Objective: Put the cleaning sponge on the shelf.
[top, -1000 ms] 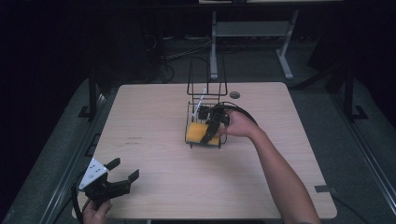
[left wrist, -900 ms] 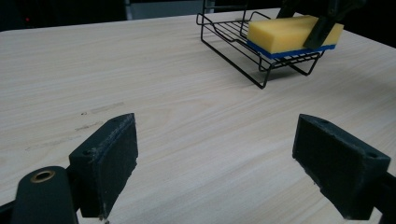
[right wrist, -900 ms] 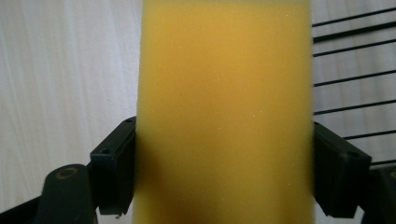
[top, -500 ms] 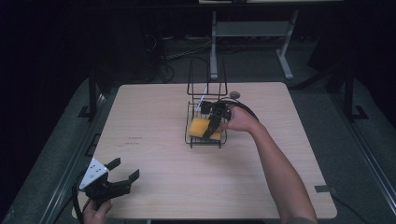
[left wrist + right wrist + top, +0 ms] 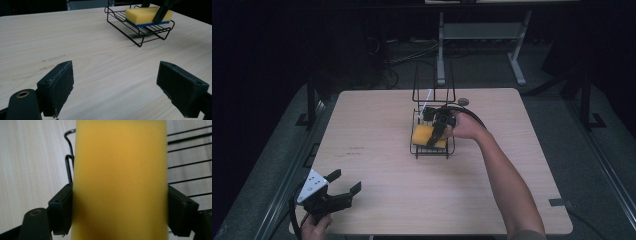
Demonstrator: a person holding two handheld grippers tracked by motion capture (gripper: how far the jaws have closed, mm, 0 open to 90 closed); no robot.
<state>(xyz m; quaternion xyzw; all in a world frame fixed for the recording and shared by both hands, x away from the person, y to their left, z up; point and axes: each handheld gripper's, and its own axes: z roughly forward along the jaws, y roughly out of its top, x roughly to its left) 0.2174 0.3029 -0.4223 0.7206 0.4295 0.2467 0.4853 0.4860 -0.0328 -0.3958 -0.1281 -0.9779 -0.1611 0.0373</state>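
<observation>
Yellow sponge point(image 5: 424, 135) lower now — flat in wire rack point(image 5: 432, 149), right hand-held gripper point(image 5: 435, 137) clamping it.

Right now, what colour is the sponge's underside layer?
Blue, under the yellow sponge in the wire rack; clearest in the left gripper view.

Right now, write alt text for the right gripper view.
A yellow sponge seen close up, held between the two black pads of the right claw. Behind it lie the thin black wires of a rack and a pale wooden table.
</observation>
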